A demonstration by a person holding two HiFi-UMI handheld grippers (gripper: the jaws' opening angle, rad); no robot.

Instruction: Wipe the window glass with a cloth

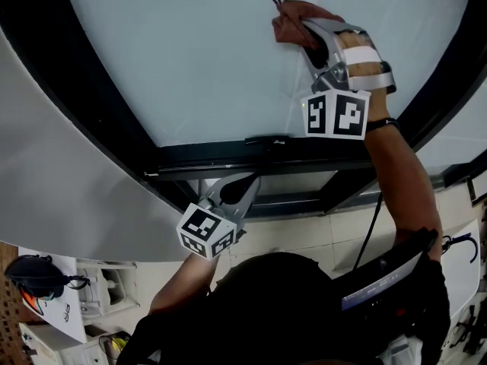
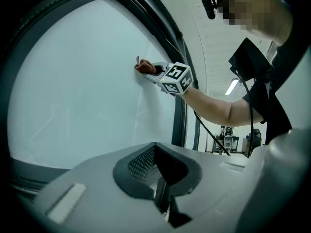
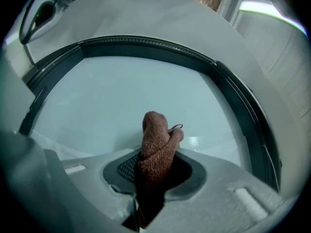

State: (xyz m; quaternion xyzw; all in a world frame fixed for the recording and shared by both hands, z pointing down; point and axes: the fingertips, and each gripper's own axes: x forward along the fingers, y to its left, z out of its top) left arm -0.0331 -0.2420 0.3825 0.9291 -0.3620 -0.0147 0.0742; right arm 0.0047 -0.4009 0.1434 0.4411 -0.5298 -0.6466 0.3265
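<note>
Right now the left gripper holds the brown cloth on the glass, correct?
Wrong gripper. The right gripper holds the brown cloth on the glass, as the right gripper view shows. The left gripper is shut on nothing.

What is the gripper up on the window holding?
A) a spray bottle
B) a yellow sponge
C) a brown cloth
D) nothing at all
C: the right gripper has its jaws closed on a brown cloth, which sticks out toward the window glass.
</note>
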